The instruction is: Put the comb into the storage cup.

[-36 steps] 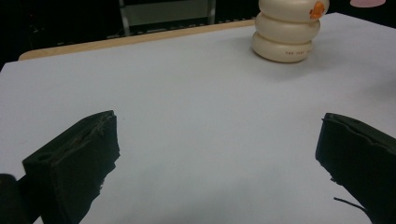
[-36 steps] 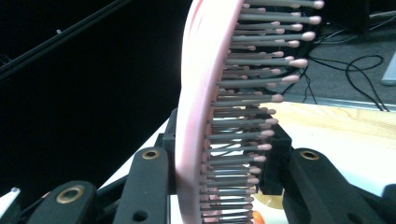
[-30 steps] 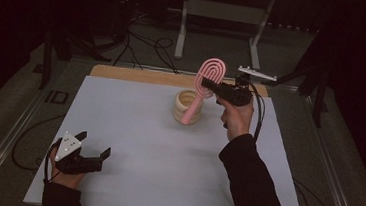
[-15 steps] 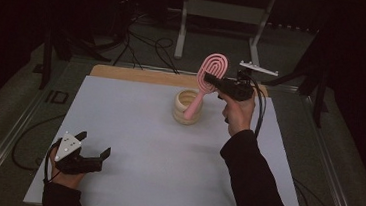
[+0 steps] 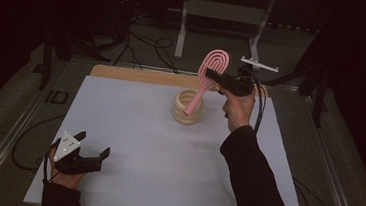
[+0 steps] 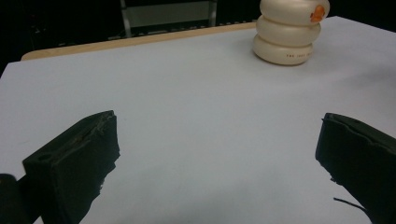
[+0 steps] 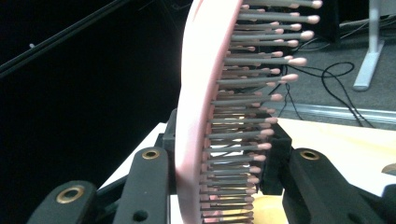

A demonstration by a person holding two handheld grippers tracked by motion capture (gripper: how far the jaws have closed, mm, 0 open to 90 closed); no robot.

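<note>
**Pink brush held above ringed cup**

Dark floor, loose cables and a grey metal stand frame surround a pale grey tabletop (image 5: pixel 133 129) with a strip of light wood along its far edge.

Nearest the person, at the front left corner, the left gripper (image 5: pixel 94 148) rests on the surface in a hand, its grey three-cornered plate on top. Its black jaws stand wide apart with bare table between them, as the left gripper view confirms.

Farther out, right of centre, a cream ribbed cup of three stacked rings (image 5: pixel 187 107) stands upright on the table. In the left gripper view it carries a small orange mark near its top.

Above it, the right gripper (image 5: pixel 212 75) is raised clear of the table, jaws clamped on a pink oval hairbrush with grey pink-tipped bristles (image 5: pixel 208 74). It grips the brush low on the head. The brush tilts, its handle end reaching down into the cup's mouth.
</note>
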